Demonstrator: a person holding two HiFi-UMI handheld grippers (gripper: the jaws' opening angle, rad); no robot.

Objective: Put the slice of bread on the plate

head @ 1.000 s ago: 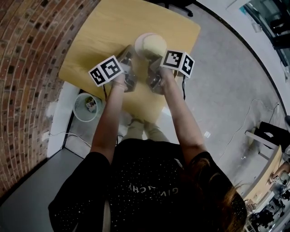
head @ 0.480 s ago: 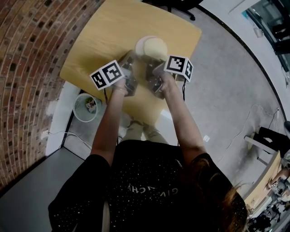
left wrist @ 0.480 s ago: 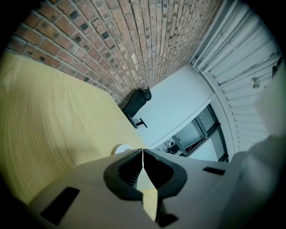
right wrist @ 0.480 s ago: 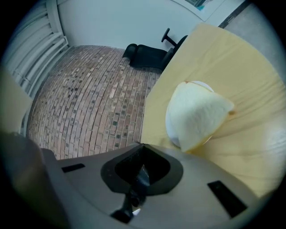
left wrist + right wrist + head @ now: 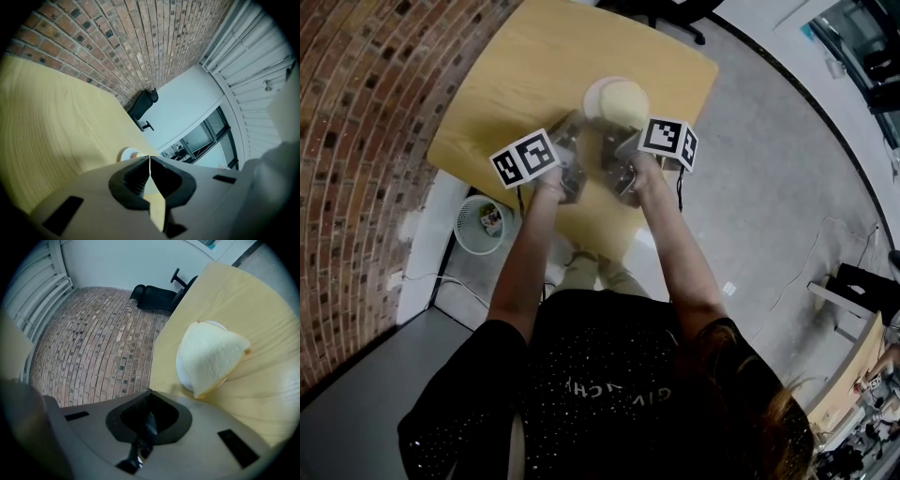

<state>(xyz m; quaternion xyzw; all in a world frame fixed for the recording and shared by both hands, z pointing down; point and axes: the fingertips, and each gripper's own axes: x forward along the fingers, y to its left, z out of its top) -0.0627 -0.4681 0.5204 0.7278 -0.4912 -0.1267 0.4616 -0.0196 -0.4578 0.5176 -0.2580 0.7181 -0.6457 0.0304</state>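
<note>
A pale slice of bread lies on a small white plate on the wooden table; in the right gripper view the bread covers most of the plate and hangs over its rim. My left gripper hovers just short of the plate on its near left, jaws shut with nothing between them. My right gripper is beside it on the near right, also shut and empty. The plate's edge peeks out above the left jaws.
The light wooden table stands against a brick wall. A white waste bin sits on the floor under its near left corner. A black office chair stands beyond the far end.
Both grippers stay close to the plate, near where they were. The right gripper has tilted slightly. The bread rests on the plate throughout.
</note>
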